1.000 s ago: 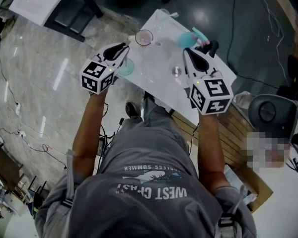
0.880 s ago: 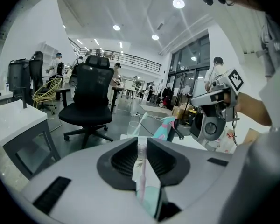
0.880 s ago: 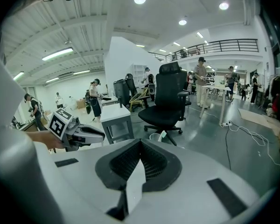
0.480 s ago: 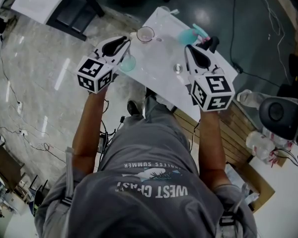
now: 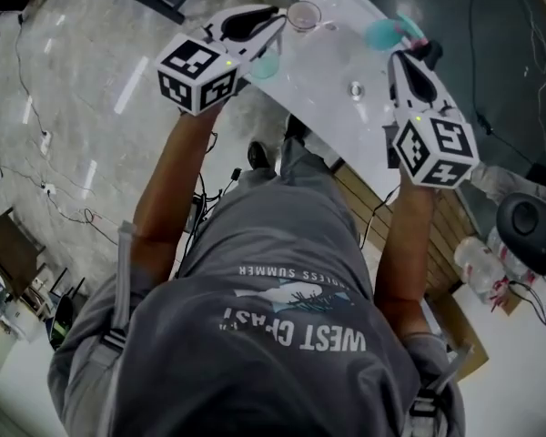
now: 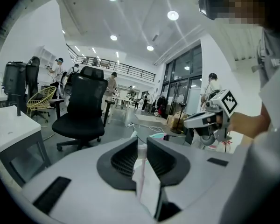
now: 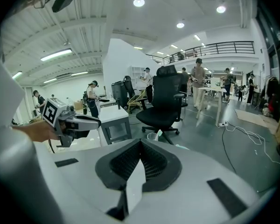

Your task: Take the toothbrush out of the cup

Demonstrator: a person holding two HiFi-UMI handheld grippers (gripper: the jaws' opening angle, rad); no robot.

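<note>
Gripping pale slim toothbrush (image 6: 141, 167) in my left gripper (image 6: 142, 143) jaws | raise straight up, clearing left teal plastic cup (image 5: 265, 65) rim without tipping | right gripper (image 7: 141, 142) jaws clenched, empty.

Between the black ribbed fingers (image 6: 123, 161) of my left gripper (image 6: 142, 141) I see a pale pinkish-white toothbrush (image 6: 141, 164). There is a teal cup (image 5: 266, 65) beside them, and the desk (image 5: 332, 66) is white.

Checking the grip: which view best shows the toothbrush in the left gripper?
Left gripper view: the toothbrush stands close up between the left gripper's pads. Head view and right gripper view show only that gripper's body, not its toothbrush.
</note>
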